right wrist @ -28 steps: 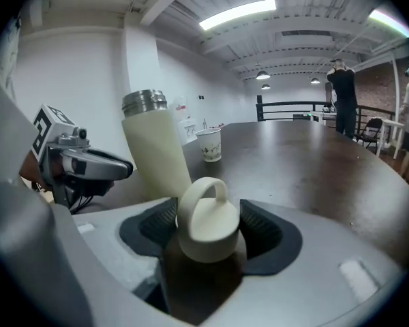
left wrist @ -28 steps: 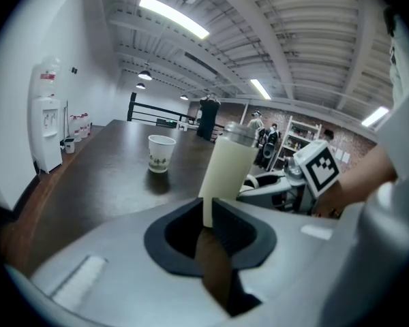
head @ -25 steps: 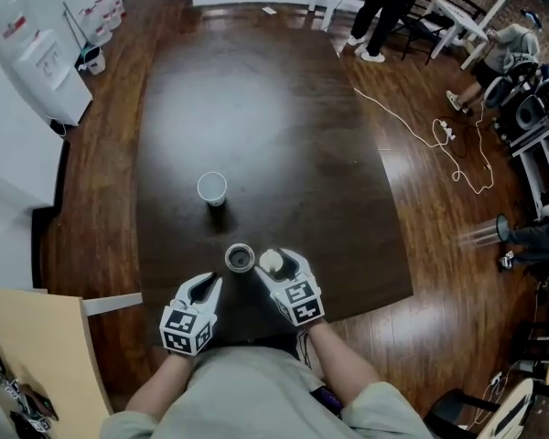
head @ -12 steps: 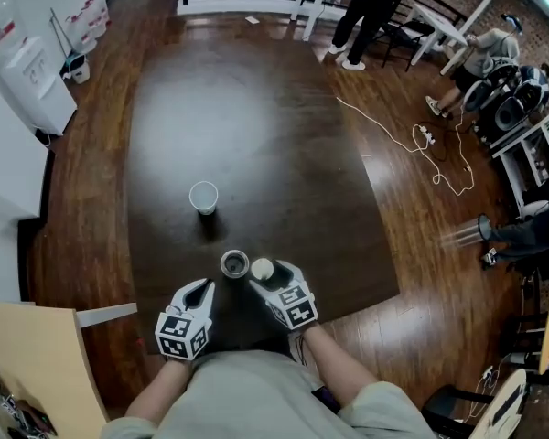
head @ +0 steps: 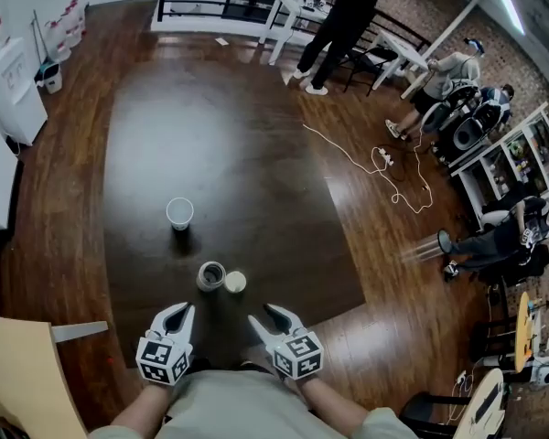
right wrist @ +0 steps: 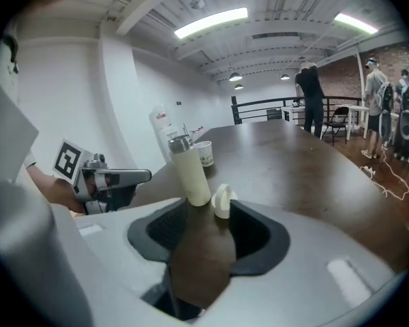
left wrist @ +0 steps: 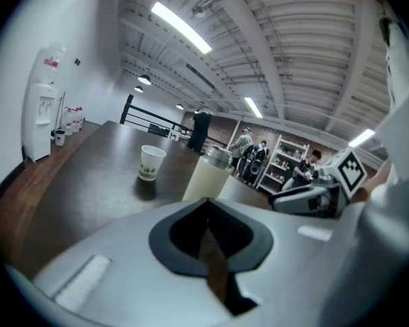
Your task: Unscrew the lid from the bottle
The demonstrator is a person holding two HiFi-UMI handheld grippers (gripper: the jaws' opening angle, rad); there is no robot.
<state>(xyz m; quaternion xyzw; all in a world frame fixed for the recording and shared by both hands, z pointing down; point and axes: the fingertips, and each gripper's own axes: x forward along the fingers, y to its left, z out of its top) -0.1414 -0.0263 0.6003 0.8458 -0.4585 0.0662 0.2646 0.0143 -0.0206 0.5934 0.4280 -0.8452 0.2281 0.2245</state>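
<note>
The cream bottle (head: 211, 275) stands upright on the dark table (head: 256, 154) with its metal neck uncovered; it also shows in the left gripper view (left wrist: 206, 176) and the right gripper view (right wrist: 186, 169). Its white lid (head: 235, 282) (right wrist: 221, 199) rests on the table just right of the bottle, touched by nothing. My left gripper (head: 177, 315) (left wrist: 206, 213) sits shut and empty, near the table's front edge and short of the bottle. My right gripper (head: 267, 316) (right wrist: 204, 230) is drawn back from the lid, its jaws closing with nothing between them.
A paper cup (head: 179, 213) (left wrist: 150, 162) (right wrist: 204, 152) stands beyond the bottle. Off the table are a water dispenser (head: 9, 80), people and chairs (head: 348, 26) at the back right, a white cable (head: 384, 167) on the floor, and a light wooden board (head: 27, 364) at lower left.
The right gripper let go of the lid, which now rests beside the bottle. Both grippers pulled back toward the person, and the left jaws closed fully.
</note>
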